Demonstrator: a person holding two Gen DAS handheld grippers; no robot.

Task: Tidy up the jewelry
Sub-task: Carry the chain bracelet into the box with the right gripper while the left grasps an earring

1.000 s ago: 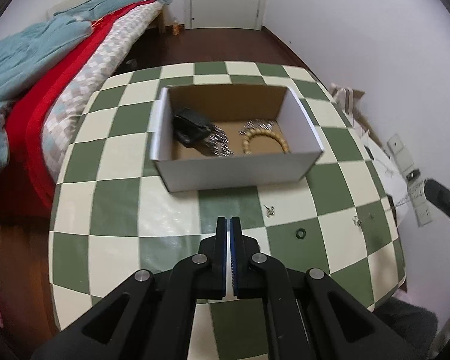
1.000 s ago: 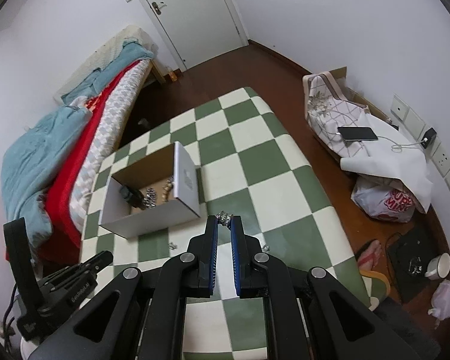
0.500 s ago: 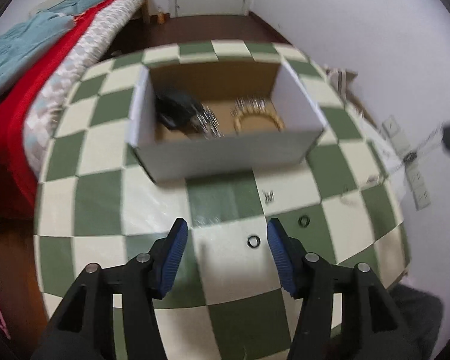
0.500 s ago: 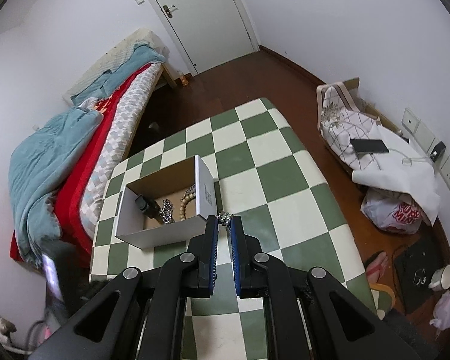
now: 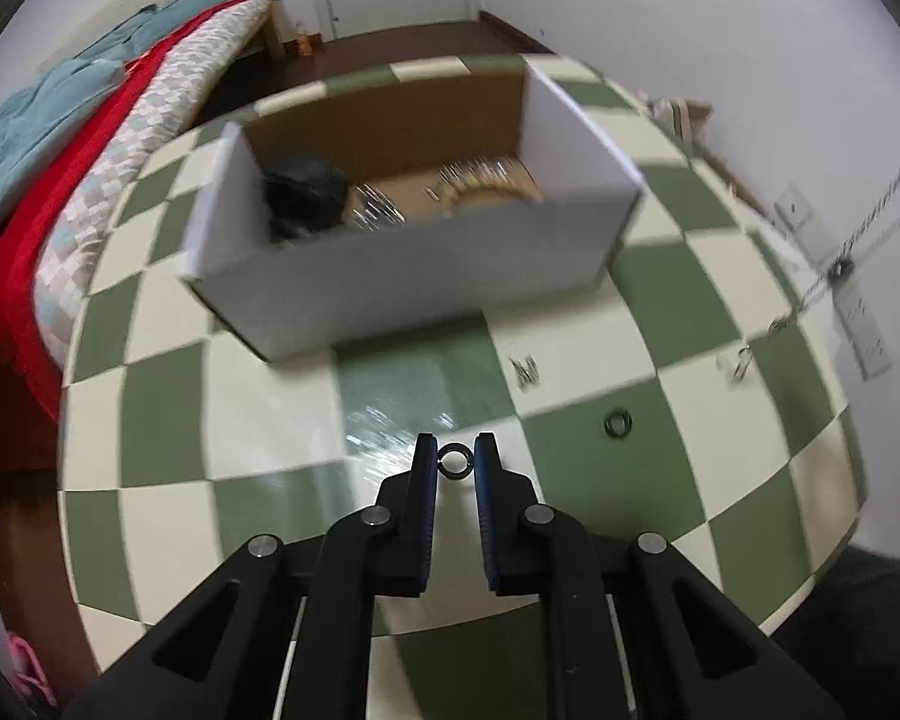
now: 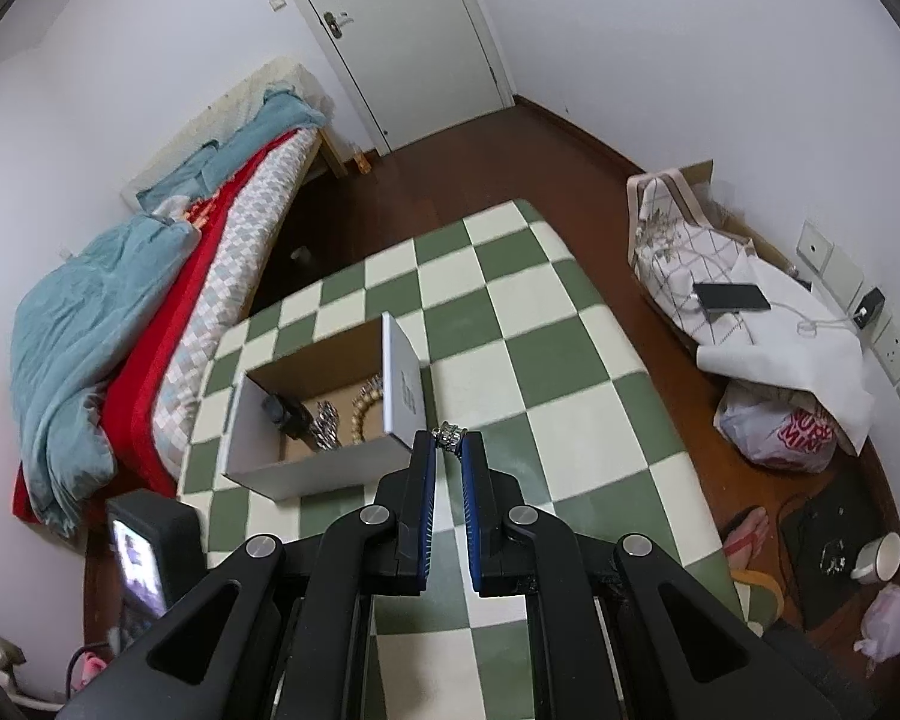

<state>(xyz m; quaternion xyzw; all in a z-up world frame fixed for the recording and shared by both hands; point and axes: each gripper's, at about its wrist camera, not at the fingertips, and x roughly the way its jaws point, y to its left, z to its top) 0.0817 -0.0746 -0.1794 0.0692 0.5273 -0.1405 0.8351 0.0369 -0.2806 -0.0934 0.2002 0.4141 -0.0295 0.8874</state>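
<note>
- The left gripper [image 5: 456, 461], black tongs with blue-lined fingers, stands narrow around a small dark metal ring [image 5: 453, 459] on the table; the ring sits between the pads, seemingly just touching them, and I judge the pinch not yet firm
- The right gripper [image 6: 448, 441], the same build, is nearly closed on a short silver jewelled piece [image 6: 449, 435] gripped at its very fingertips, high above the table
- The white cardboard box with a brown inside [image 5: 402, 264] lies at 12 o'clock from the left tongs; it holds a black bulky item [image 5: 305, 195], a silver chain [image 5: 378, 207] and a tan bead bracelet [image 5: 486, 183]
- Loose on the table: a second dark ring [image 5: 619, 423] at 2 o'clock and a small silver stud [image 5: 525, 372] at 1 o'clock
- Risks, as I judge them: the thin ring may tip or squirt out if the fingers shut off-centre on the glossy top; the silver piece, held only at the tips, may slip on the way to the box
- The surface is a shiny green-and-cream chequered table [image 5: 576, 558]; the left view is blurred
- The room has a bed with teal and red covers [image 6: 120, 312], a white door [image 6: 402, 30] and a dark wood floor [image 6: 570, 168]
</note>
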